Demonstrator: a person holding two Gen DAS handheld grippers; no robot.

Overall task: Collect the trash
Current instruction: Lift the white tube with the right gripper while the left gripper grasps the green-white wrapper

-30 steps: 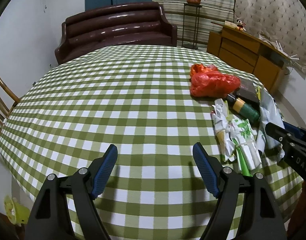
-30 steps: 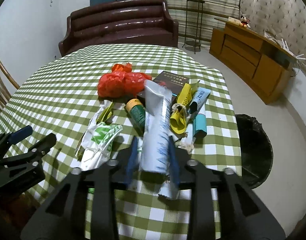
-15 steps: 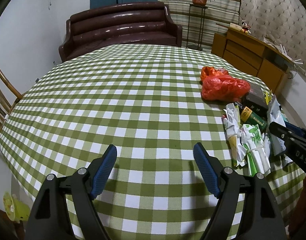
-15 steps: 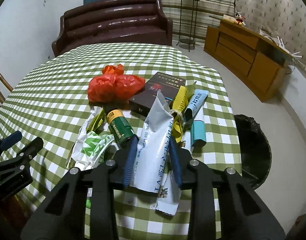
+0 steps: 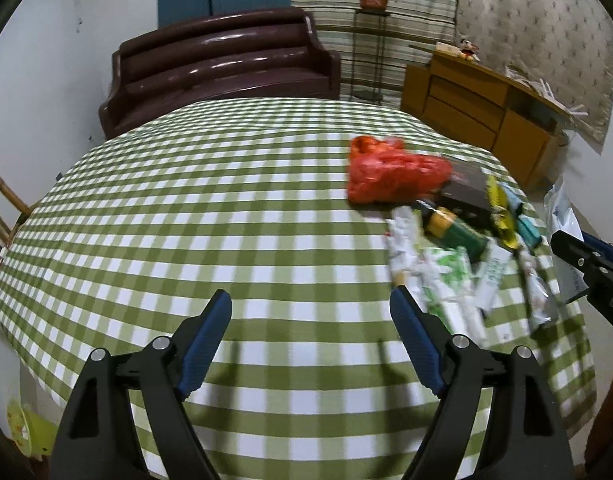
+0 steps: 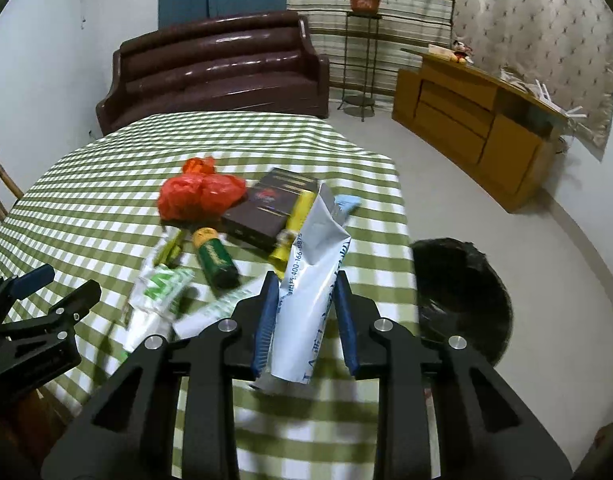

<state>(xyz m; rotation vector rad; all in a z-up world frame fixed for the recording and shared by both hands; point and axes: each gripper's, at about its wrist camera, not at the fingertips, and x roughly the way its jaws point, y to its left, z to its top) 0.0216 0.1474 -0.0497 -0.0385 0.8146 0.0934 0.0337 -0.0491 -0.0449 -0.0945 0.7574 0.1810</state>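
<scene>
Left wrist view: the left tool (image 5: 310,312) is hanging over the near part of the surface (image 5: 186,208), which is wearing a green checked cloth. Its blue pads are standing wide apart with only bare cloth between them, so it is holding nothing. The trash is lying in a heap at the far right of the surface: a red plastic bag (image 5: 390,176), a dark box (image 5: 466,196) just right of it, a green can (image 5: 454,232) on its side, and white-and-green wrappers (image 5: 446,280) nearest the tool. At the right edge the right tool (image 5: 586,264) is showing, with a white pouch (image 5: 562,216) rising from it.

Right wrist view: the right tool (image 6: 306,316) is gripping the white pouch (image 6: 314,264) between its blue pads, squeezing its lower part; the pouch is standing up clear of the cloth, its torn top leaning toward the far side. Beyond it the red plastic bag (image 6: 198,196), the dark box (image 6: 270,208), a yellow wrapper (image 6: 294,224), the green can (image 6: 216,258) and the white-and-green wrappers (image 6: 162,292) are waiting on the surface (image 6: 86,200). On the floor to the right, just past the surface edge, a bin lined with a black bag (image 6: 466,292) is standing open. The left tool (image 6: 46,292) is idling at the left.

The step in hand appears to be carrying the first picked piece to the bin. The next move probably calls for swinging the pouch rightward past the surface edge, over the black liner, then releasing it.
</scene>
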